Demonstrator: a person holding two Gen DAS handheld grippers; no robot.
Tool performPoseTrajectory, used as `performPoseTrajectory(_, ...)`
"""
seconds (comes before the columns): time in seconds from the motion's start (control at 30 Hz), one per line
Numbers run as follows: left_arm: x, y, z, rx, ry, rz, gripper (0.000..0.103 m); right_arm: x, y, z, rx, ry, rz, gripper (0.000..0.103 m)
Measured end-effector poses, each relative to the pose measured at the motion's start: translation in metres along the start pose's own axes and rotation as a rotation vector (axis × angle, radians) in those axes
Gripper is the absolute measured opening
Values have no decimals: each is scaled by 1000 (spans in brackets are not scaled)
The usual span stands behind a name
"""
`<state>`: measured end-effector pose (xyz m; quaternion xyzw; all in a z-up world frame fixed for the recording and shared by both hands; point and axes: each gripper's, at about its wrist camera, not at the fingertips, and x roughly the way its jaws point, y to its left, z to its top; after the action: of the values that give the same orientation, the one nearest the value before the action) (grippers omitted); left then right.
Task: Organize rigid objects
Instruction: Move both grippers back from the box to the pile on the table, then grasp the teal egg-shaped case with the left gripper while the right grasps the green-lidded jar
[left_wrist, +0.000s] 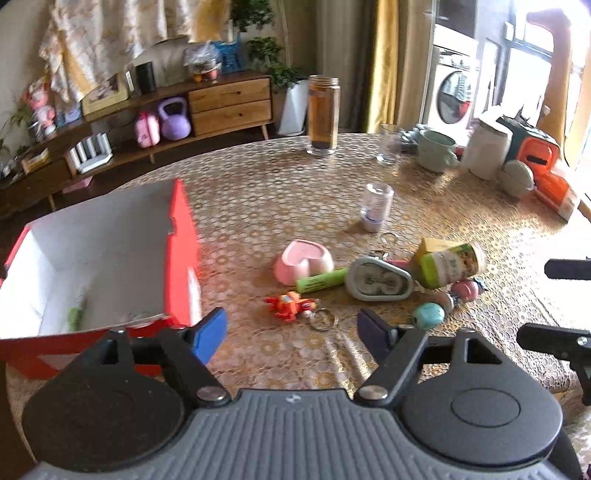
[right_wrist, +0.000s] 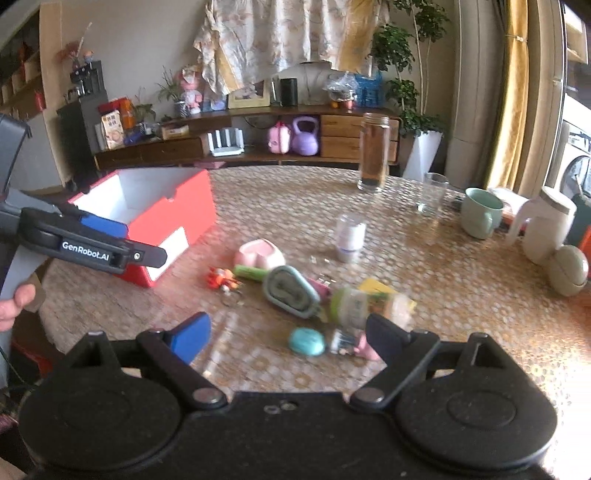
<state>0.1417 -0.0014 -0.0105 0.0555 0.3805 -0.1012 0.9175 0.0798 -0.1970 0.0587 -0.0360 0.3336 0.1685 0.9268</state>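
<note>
While both jaws are spread wide and nothing is held, the left gripper (left_wrist: 291, 332) is kept beside the red box (left_wrist: 181, 254) at the table (left_wrist: 258, 192) edge. The right gripper (right_wrist: 291, 338) is poised over the toy pile (right_wrist: 295, 291), with bare tablecloth between.

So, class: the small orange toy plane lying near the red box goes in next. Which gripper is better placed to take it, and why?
Left. The left gripper is open with the orange toy plane just ahead, beside the red box. The right gripper faces the teal piece instead.
</note>
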Motion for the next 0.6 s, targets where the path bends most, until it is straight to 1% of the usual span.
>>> performPoseTrajectory(0.07,6,-11,-2,22,-10,-14,82,2,-8,-5,6,9,-12,91)
performPoseTrajectory(0.13,13,-19,-4,38,-8,-30,86,4,-17,-8,12,18,-19,91)
performPoseTrajectory(0.27,31,-34,-7,37,-6,-71,87,11,-34,-15,19,35,-39,91)
performPoseTrajectory(0.33,41,-41,-9,31,14,-91,92,19,-44,-17,30,47,-55,91)
performPoseTrajectory(0.4,53,-48,-11,23,30,-111,93,27,-55,-20,46,59,-73,90)
performPoseTrajectory(0.5,67,-59,-15,23,60,-114,93,39,-71,-22,84,80,-97,88)
performPoseTrajectory(0.57,79,-65,-17,16,94,-123,93,49,-80,-22,117,95,-103,87)
performPoseTrajectory(0.6,83,-67,-18,12,94,-122,93,53,-84,-22,130,101,-109,86)
